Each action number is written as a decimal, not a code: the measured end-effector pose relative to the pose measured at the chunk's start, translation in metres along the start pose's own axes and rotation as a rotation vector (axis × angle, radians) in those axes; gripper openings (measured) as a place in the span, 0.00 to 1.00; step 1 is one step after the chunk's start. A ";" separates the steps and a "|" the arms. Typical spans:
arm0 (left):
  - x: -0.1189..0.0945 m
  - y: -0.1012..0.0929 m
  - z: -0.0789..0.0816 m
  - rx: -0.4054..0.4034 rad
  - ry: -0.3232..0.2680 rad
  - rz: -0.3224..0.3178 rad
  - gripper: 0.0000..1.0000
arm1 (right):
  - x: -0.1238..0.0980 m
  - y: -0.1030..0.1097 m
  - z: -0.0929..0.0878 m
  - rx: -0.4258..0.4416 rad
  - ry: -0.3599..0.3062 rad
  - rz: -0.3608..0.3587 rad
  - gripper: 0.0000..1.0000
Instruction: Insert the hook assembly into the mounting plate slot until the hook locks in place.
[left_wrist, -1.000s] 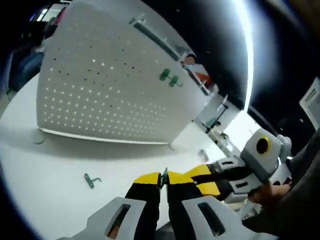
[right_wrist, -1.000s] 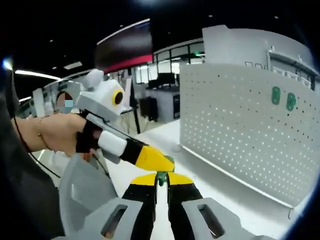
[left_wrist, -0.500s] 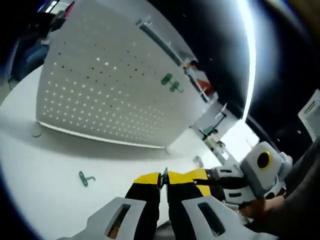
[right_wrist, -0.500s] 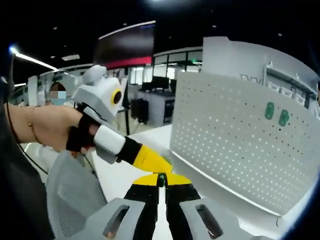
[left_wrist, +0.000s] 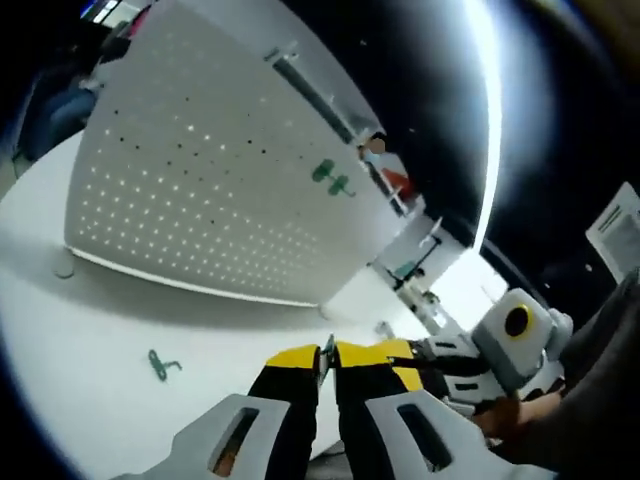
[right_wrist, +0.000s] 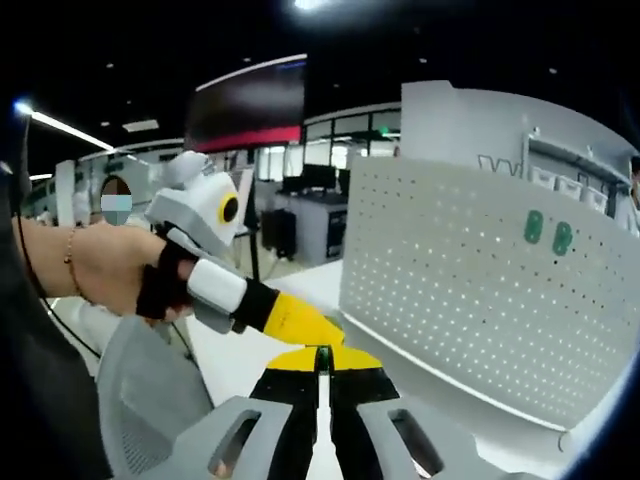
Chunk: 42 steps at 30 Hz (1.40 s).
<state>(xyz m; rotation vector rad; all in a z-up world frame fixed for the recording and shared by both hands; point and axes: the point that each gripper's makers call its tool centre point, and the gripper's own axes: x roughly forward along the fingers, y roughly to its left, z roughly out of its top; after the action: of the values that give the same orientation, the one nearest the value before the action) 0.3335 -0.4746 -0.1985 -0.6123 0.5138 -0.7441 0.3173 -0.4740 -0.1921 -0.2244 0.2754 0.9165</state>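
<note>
The white perforated mounting plate (left_wrist: 200, 190) stands upright on the table, with two green hooks (left_wrist: 332, 178) hung high on it. The right gripper view shows the same plate (right_wrist: 470, 300) and its green hooks (right_wrist: 545, 230). My left gripper (left_wrist: 326, 356) is shut on a small green hook piece (left_wrist: 326, 352). The right gripper's yellow tips (left_wrist: 398, 352) reach in from the right and meet it there. My right gripper (right_wrist: 322, 360) is shut on the green hook piece (right_wrist: 322, 353), and the left gripper's yellow tip (right_wrist: 298, 320) touches it from the left. Another green hook (left_wrist: 158, 365) lies loose on the table.
The white table (left_wrist: 80, 330) runs in front of the plate, whose small foot (left_wrist: 65, 270) rests at its left corner. A hand (right_wrist: 105, 270) holds the left gripper. A grey mesh chair back (right_wrist: 150, 390) is at lower left. Office desks stand behind.
Both views have drifted slightly, so the plate sits a little differently in each. The two grippers stay shut and tip to tip on the green piece.
</note>
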 end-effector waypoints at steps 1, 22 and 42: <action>0.000 -0.001 0.000 0.015 0.002 0.001 0.06 | 0.001 0.000 -0.001 0.005 0.004 0.003 0.00; -0.013 -0.004 0.018 0.449 -0.030 0.060 0.72 | -0.007 -0.030 0.003 0.038 -0.013 -0.066 0.00; -0.006 -0.027 0.009 0.611 -0.024 0.042 1.00 | -0.001 -0.050 0.019 0.062 -0.069 -0.110 0.00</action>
<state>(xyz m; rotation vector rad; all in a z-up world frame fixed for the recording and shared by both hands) 0.3233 -0.4831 -0.1730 -0.0409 0.2527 -0.8029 0.3592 -0.4980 -0.1697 -0.1490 0.2245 0.8044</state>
